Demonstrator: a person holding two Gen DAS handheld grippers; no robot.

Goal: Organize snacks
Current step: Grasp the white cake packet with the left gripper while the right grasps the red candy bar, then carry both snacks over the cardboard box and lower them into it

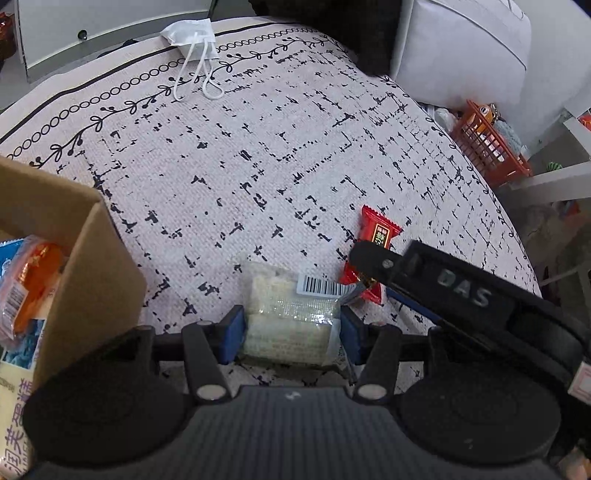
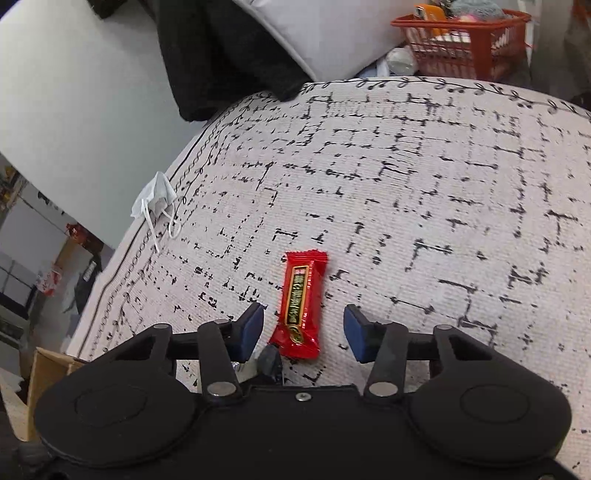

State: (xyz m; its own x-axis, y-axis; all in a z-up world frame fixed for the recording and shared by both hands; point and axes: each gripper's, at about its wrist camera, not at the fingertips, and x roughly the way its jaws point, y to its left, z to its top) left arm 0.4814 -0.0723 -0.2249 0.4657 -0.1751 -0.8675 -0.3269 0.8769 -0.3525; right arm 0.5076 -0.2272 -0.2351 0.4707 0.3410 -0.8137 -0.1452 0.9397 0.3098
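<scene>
My left gripper (image 1: 291, 328) is shut on a clear pack of pale wafer-like snack (image 1: 288, 317) with a barcode sticker, its blue pads pressing both sides just above the patterned rug. A red snack bar (image 2: 301, 302) lies on the rug between the blue pads of my right gripper (image 2: 303, 330); gaps show on both sides, so the pads do not touch it. The left wrist view shows the same red bar (image 1: 380, 230) partly hidden under the right gripper's black finger (image 1: 376, 260). A cardboard box (image 1: 92, 251) with several snack packs stands at the left.
A white face mask (image 1: 192, 37) lies at the rug's far edge. An orange plastic basket (image 2: 465, 40) holding small items sits beyond the rug, beside a white cushion (image 2: 325, 33) and dark fabric (image 2: 221, 48). The box's corner (image 2: 48, 369) shows at lower left.
</scene>
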